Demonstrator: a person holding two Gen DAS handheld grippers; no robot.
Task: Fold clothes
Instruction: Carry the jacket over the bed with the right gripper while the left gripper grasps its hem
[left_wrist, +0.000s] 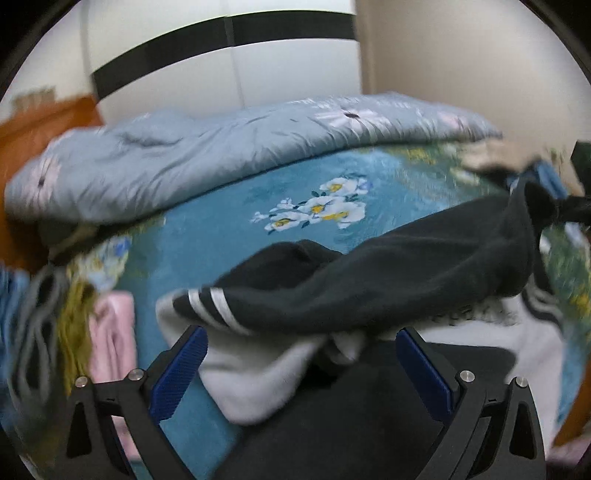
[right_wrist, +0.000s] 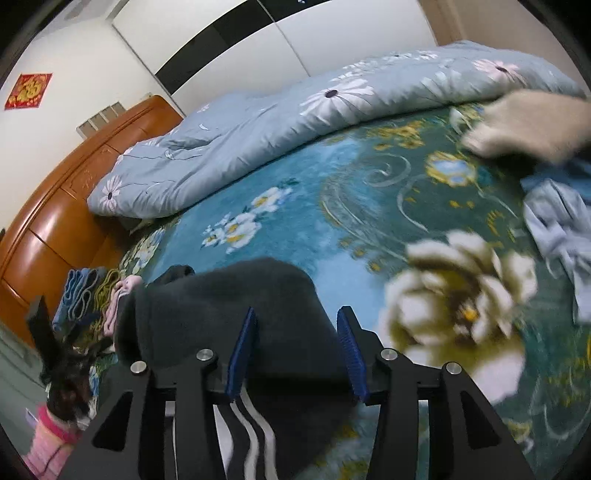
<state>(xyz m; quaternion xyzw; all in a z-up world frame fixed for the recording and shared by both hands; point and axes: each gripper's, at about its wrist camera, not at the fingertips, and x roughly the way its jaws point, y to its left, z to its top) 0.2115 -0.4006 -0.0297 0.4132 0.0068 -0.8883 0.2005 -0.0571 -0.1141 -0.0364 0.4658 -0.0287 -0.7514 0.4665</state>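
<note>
We find the black garment (left_wrist: 388, 273) lying on the bed (left_wrist: 221, 236). Our left gripper (left_wrist: 301, 343) stands wide over its white part; our right gripper (right_wrist: 297, 321) stands wide, straddling its black fabric.

Bedspread (right_wrist: 325, 236): teal-blue, white-and-yellow flower clusters, gold scrolls. On it, a black garment (left_wrist: 369, 280) with white stripes and white lining. Quilt (left_wrist: 177, 158) along the bedspread's far edge: pale grey-blue, white daisies. Headboard (right_wrist: 55, 221) beyond: orange-brown wood. Gripper pads (right_wrist: 242, 354): dark blue.
</note>
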